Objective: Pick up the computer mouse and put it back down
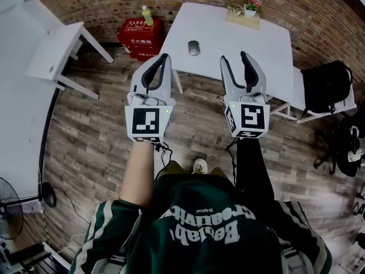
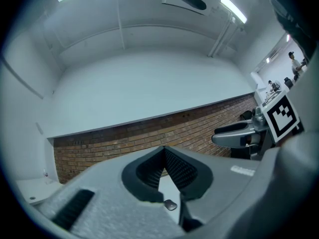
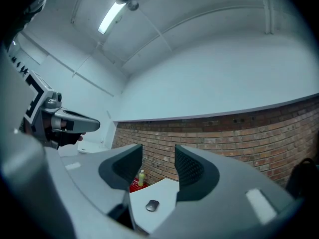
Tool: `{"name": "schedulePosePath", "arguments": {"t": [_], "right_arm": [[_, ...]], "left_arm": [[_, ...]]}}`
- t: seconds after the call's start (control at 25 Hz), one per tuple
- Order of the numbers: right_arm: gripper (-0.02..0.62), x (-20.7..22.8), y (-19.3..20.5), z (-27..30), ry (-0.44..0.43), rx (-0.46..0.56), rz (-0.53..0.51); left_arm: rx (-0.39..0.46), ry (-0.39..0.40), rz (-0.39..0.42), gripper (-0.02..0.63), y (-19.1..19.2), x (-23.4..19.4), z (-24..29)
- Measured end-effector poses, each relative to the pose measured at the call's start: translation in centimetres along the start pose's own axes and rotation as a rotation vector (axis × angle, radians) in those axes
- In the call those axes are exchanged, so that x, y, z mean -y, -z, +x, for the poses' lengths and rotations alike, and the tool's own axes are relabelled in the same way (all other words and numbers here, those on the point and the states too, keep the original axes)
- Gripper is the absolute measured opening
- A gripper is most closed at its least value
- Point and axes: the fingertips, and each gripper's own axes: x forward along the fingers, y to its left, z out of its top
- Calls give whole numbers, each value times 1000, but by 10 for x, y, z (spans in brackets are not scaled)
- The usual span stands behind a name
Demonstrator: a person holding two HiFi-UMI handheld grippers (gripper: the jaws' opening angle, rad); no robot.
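- Head view: mouse [image 1: 194, 48] lies on the white table [image 1: 239, 41], ahead of both grippers.
- Left gripper [image 1: 164, 57] jaws clenched, empty.
- Right gripper [image 1: 234, 56] jaws parted, empty.

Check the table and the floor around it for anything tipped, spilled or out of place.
Nothing stands out. The mouse lies flat on the white table, the potted plant stands upright at its far edge, and the bottle stands upright by the red crate.
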Motion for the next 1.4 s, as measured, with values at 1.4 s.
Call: {"name": "schedulePosePath", "arguments": {"t": [1.4], "right_arm": [[253, 38, 108, 297, 95, -181, 50]], "left_arm": [[76, 212, -56, 5, 84, -149, 279]]}}
